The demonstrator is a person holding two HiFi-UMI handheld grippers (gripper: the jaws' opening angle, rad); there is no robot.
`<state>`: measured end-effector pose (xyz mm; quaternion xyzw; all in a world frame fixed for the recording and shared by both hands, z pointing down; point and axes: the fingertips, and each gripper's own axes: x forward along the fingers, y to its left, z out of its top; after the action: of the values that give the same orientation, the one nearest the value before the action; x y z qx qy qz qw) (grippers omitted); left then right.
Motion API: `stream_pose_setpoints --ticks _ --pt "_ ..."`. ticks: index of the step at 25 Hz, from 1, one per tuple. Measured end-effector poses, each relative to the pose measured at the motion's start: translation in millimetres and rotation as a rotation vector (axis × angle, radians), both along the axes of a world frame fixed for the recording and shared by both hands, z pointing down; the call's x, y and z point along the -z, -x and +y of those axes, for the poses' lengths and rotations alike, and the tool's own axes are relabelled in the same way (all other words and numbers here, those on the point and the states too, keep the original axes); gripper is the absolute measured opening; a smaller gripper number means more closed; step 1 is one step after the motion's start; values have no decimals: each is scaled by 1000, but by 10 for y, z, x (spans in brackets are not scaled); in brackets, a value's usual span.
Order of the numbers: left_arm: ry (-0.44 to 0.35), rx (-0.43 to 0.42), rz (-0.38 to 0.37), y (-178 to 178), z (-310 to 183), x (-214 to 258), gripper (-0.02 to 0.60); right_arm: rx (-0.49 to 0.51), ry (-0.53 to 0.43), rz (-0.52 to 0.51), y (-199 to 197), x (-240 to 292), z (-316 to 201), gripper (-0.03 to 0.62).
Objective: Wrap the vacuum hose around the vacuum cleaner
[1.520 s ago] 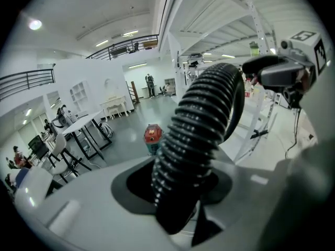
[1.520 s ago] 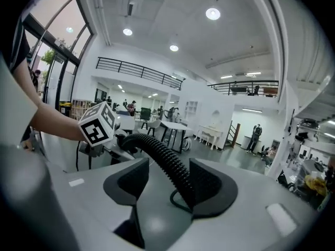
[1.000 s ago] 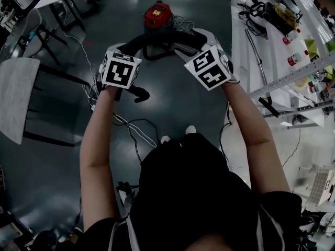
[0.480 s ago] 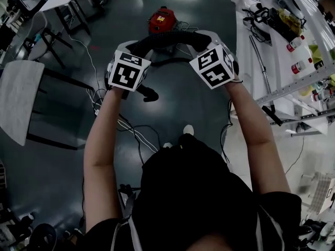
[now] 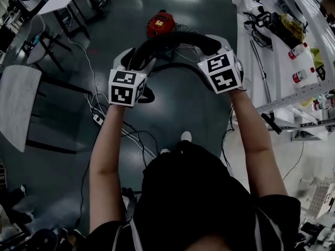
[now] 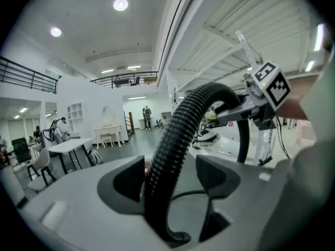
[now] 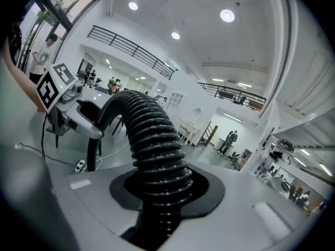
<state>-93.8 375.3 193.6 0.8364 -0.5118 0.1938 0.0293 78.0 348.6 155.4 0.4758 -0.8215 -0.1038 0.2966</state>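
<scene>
Two tools share the black ribbed hose [image 5: 172,37], held up as an arch between them, with the red vacuum cleaner [image 5: 160,23] on the floor beyond. The right tool [image 7: 162,192] has just closed and pinches the hose. The left tool [image 6: 170,177] has just been opening, and the hose sits loose between its spread jaws. Best, I judge, to let the hose slide through the left while the right carries it round the body without kinks. The vacuum cleaner's yellow label is too small to read.

Your hose [image 5: 172,40], black and ribbed, arches through the air in front of you, clear of the floor [image 5: 183,109]. Your vacuum [image 5: 160,23], small and red, sits on the floor just beyond the arch.
</scene>
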Motion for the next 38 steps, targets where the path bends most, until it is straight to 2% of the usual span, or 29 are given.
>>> stream_pose_setpoints --ticks 4,8,14,18,21,26,28,30,33,35,38 --pt "25 82 55 123 -172 -266 342 -6 -3 -10 -123 -30 -171 123" --pt "67 140 54 207 -413 -515 397 -14 -9 -48 -265 37 -318 121" --pt "132 180 63 168 -703 -768 411 -21 -38 -85 -456 207 -489 121" --pt "115 242 27 166 -872 -872 385 -2 -41 -125 -514 336 -524 121" --pt "155 275 27 138 -954 -1017 377 19 -51 -149 -540 424 -532 121" --pt "181 329 99 21 -996 -1108 271 45 -84 -172 -560 535 -573 121" --pt "186 327 126 -60 -991 -1121 207 55 -100 -179 -552 561 -604 121" --pt "184 310 136 -158 -967 -1136 178 66 -112 -189 -548 585 -643 121" --pt "191 286 156 -304 -916 -1186 178 86 -124 -191 -563 620 -719 123" --pt "205 279 198 -401 -897 -1221 179 100 -128 -190 -567 639 -765 121" --pt "238 246 257 -588 -888 -1292 238 116 -128 -192 -575 642 -824 123"
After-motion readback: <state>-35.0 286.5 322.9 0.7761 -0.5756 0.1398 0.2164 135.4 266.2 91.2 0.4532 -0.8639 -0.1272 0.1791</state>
